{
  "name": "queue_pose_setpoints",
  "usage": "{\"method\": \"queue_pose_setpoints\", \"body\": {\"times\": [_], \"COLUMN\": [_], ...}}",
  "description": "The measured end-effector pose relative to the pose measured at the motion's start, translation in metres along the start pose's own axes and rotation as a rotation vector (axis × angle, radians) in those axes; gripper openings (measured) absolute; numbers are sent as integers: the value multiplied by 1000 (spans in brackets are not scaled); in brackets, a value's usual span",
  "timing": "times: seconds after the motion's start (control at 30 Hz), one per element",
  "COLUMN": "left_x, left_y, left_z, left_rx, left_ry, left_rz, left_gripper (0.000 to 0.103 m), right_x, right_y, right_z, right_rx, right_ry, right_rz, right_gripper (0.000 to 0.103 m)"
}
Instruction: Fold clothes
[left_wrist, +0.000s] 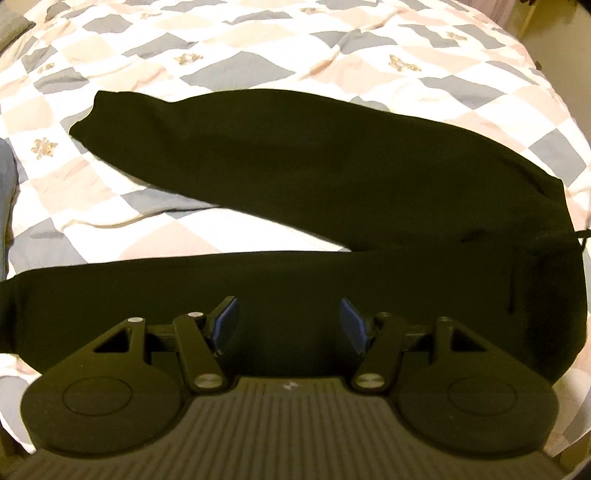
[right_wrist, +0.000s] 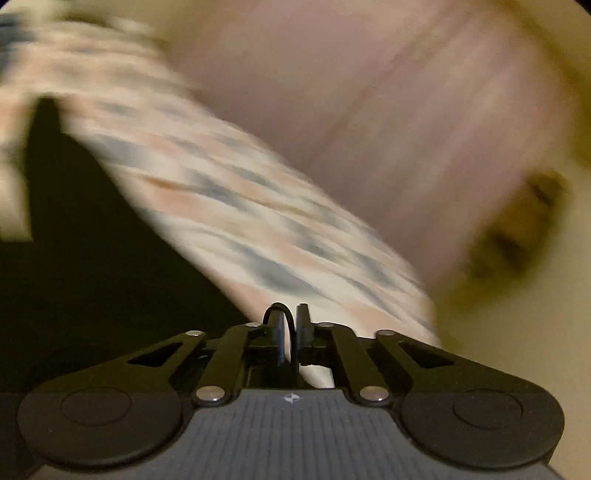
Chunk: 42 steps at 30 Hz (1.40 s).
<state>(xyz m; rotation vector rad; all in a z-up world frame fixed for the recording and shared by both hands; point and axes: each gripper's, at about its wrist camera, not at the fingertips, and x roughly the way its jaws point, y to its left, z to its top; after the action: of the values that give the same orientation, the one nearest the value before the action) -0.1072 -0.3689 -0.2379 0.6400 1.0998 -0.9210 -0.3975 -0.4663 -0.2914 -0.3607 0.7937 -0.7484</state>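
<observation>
Bed (left_wrist: 258, 55) fills the left wrist view, covered by a checked quilt (left_wrist: 332, 48) in pink, grey and white. Black trousers (left_wrist: 295, 166) lie flat across it, legs spread in a V: far leg runs up-left to its cuff (left_wrist: 96, 114), near leg runs along the front edge of view, both joining at the waist on the right, where a drawstring end (left_wrist: 581, 236) pokes out. A grey item (left_wrist: 11, 26) sits at the top-left corner, unclear what.

Left hand-held gripper (left_wrist: 290, 321) hovers just over the near leg, blue pads (left_wrist: 227, 317) wide apart, nothing between them. Contact with cloth: cannot tell, black on black.

Right wrist view is heavily motion-blurred. Quilt (right_wrist: 240, 221) streaks diagonally, dark trousers (right_wrist: 92, 277) at lower left, pinkish bed side or wall (right_wrist: 388, 129) behind. Right hand-held gripper (right_wrist: 293, 328) has its fingers nearly together with a thin gap; a thin dark loop, maybe the drawstring, arcs at the tips. Whether it is actually pinched: cannot tell.

Step, as I judge it: early, trousers laid out, no fold made yet. Next move likely needs the left gripper to close on the near leg, the right one to take the waist side, then lift the near leg over onto the far one so the legs stack. Risk: thick cloth bunching, edges not lining up.
</observation>
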Motion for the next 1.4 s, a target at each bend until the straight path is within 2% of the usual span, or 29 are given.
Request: {"method": "queue_pose_setpoints", "body": {"times": [0.07, 0.1, 0.2, 0.3, 0.37, 0.4, 0.47, 0.57, 0.63, 0.67, 0.7, 0.83, 0.87, 0.93, 1.03, 1.1, 1.17, 1.23, 1.33, 1.4], "left_x": [-3, -4, -9, -12, -13, -14, -15, -19, -25, -28, -31, -42, -43, -46, -53, -58, -61, -63, -67, -72], "left_y": [1, 3, 10, 23, 30, 33, 38, 41, 43, 44, 46, 58, 62, 68, 75, 79, 84, 90, 98, 105], "left_z": [0, 0, -4, -9, -15, -17, -22, -29, -34, -36, -39, -48, -48, -50, -48, -47, -45, -43, -43, -47], "left_rx": [5, 7, -2, -29, -50, -59, -78, -98, -105, -110, -121, -172, -184, -207, -208, -198, -185, -173, -143, -107], "left_ry": [-9, -13, -23, -21, -19, -17, -11, -9, -17, -21, -24, -41, -44, -53, -87, -111, -127, -136, -121, -118], "left_rz": [-5, -6, -4, 10, 19, 23, 29, 37, 44, 48, 54, 72, 71, 68, 42, 24, 7, -7, -8, -6], "left_gripper": [57, 57, 58, 58, 58, 58, 58, 58, 58, 58, 58, 58, 58, 58, 58, 58, 58, 59, 59, 59], "right_x": [-7, -11, -22, -10, -3, -1, 5, 33, 58, 67, 75, 71, 66, 55, 42, 29, 11, -13, -58, -89], "right_y": [23, 35, 38, 1, -38, -57, -89, -101, -92, -83, -72, -13, -1, 19, 28, 17, 1, -15, -30, -30], "right_z": [4, 6, 3, -18, -39, -51, -75, -95, -104, -100, -94, -17, -2, 12, 7, -3, -13, -20, -21, -16], "right_rx": [24, 38, 174, 447, 717, 854, 1093, 1281, 1424, 1455, 1476, 1168, 1123, 1061, 1044, 1061, 1102, 1160, 1245, 1283], "right_ry": [46, 71, 217, 413, 476, 486, 464, 480, 535, 535, 529, 446, 447, 503, 602, 625, 638, 639, 616, 587], "right_rz": [127, 191, 257, 257, 244, 230, 177, 128, 173, 234, 301, 577, 625, 656, 594, 532, 440, 343, 202, 144], "right_gripper": [56, 62, 70, 69, 60, 56, 40, 36, 36, 36, 36, 37, 37, 37, 38, 38, 46, 46, 54, 56]}}
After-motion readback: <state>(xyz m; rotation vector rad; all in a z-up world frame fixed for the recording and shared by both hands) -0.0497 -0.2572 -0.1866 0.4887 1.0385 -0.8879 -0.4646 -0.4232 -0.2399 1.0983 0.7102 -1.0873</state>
